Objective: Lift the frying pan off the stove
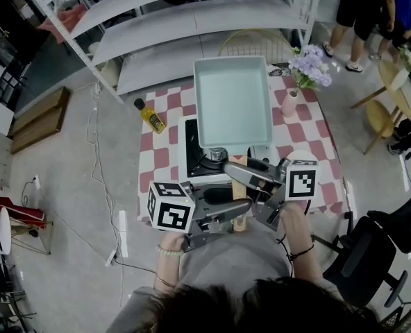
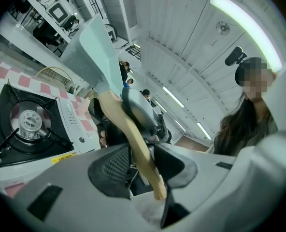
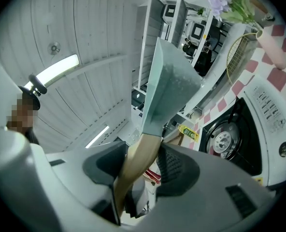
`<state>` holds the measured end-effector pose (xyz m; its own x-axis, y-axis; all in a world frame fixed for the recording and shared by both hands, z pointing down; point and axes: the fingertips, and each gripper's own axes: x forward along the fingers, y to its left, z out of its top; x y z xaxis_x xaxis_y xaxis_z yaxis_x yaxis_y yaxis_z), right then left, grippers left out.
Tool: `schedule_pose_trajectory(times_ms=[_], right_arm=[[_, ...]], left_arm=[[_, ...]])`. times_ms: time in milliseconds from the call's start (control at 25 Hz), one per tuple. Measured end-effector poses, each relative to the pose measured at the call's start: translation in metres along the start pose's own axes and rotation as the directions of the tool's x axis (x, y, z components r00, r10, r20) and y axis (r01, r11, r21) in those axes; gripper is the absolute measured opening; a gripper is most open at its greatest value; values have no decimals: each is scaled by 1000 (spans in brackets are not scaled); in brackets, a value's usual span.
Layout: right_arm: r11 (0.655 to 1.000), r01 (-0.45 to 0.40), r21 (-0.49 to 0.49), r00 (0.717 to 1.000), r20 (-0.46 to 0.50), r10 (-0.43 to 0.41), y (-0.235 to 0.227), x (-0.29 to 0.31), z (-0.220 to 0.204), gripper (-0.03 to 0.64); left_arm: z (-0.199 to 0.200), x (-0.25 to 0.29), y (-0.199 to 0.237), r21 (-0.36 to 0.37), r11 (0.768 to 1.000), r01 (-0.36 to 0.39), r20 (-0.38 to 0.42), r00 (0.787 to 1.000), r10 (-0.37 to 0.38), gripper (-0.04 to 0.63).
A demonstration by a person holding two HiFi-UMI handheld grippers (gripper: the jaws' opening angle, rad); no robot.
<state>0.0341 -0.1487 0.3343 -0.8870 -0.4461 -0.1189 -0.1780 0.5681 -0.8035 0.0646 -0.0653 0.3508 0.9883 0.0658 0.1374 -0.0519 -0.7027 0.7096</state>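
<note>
Clamping the wooden handle (image 2: 133, 134) from opposite sides, the left gripper (image 2: 143, 166) and the right gripper (image 3: 133, 170) each hold it with both pads pressed against the wood, the jaws held partly apart by the handle's width. The pale teal rectangular frying pan (image 1: 233, 103) is held in the air above the portable gas stove (image 1: 198, 159), clear of the burner (image 2: 28, 122), which is bare. The stove sits on a counter (image 1: 165, 151) covered in a pink-and-white checked cloth. A yellow oil bottle (image 1: 151, 115) lies left of the stove; a pink vase (image 1: 291, 103) of purple flowers stands at its right.
</note>
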Motion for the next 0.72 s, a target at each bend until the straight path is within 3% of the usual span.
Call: schedule_pose_trajectory(times_ms=[720], right_arm=[[999,-16,-49,999,31,17,21,-23,20,216]], left_arm=[[13,19,-22,64,998,26,13,1000,-27,169]])
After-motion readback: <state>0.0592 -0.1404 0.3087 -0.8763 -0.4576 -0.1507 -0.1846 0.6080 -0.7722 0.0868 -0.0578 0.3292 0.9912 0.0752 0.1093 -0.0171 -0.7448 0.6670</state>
